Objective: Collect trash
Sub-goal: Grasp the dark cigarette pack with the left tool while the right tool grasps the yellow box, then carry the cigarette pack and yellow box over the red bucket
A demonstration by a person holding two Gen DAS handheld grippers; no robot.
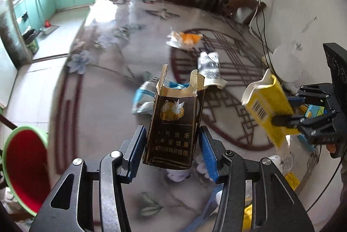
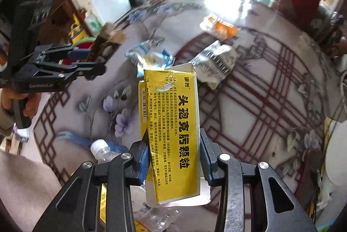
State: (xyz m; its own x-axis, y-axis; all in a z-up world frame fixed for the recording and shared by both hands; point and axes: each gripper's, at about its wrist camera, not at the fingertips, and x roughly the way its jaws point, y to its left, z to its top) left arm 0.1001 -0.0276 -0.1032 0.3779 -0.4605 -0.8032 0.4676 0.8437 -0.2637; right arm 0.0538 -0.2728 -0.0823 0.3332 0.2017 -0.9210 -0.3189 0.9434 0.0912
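My left gripper (image 1: pixel 172 145) is shut on a dark brown cigarette pack (image 1: pixel 175 123) with its top torn open, held upright above the table. My right gripper (image 2: pixel 173 154) is shut on a flattened yellow medicine box (image 2: pixel 171 128), also held in the air. The right gripper with its yellow box (image 1: pixel 266 106) shows at the right of the left wrist view. The left gripper (image 2: pixel 95 62) with the brown pack (image 2: pixel 106 39) shows at the left of the right wrist view. An orange-and-white wrapper (image 1: pixel 186 39), a crumpled white barcode wrapper (image 1: pixel 210 67) and a blue-white bag (image 1: pixel 143 97) lie on the table.
The table (image 1: pixel 97 115) has a glossy floral and red lattice top. A red bin with a green rim (image 1: pixel 23 156) stands low at the left. An empty plastic bottle (image 2: pixel 102 149) and other packaging lie below the right gripper. A wall with cables (image 1: pixel 262 21) is at the right.
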